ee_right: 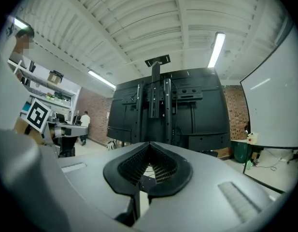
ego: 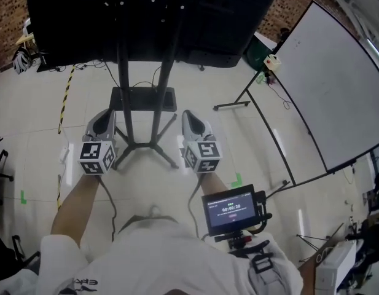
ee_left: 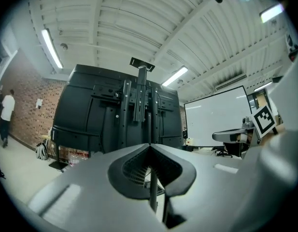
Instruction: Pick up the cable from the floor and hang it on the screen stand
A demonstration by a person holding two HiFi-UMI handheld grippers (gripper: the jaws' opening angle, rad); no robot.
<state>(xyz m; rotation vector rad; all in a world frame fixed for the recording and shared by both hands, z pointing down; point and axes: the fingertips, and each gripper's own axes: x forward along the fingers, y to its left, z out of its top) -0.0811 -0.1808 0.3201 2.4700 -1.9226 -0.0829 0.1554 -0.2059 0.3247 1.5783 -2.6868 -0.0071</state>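
The screen stand (ego: 125,72) rises in front of me on two black poles, with its splayed base (ego: 143,145) on the pale floor and the big black screen (ego: 146,11) at its top. My left gripper (ego: 106,113) hangs just left of the base and is shut with nothing in it. Just right of the base my right gripper (ego: 188,114) is also shut and empty. Both gripper views look level at the screen's back (ee_left: 91,115) (ee_right: 197,110) over closed jaws (ee_left: 149,146) (ee_right: 149,144). A thin black cable (ego: 140,85) loops on the floor behind the stand's shelf (ego: 143,98).
A whiteboard on a black frame (ego: 336,85) stands to the right. A yellow-and-black striped line (ego: 66,94) runs along the floor at left. A small monitor (ego: 231,211) is mounted at my chest. A person in a white shirt (ee_left: 6,110) stands far off by the brick wall.
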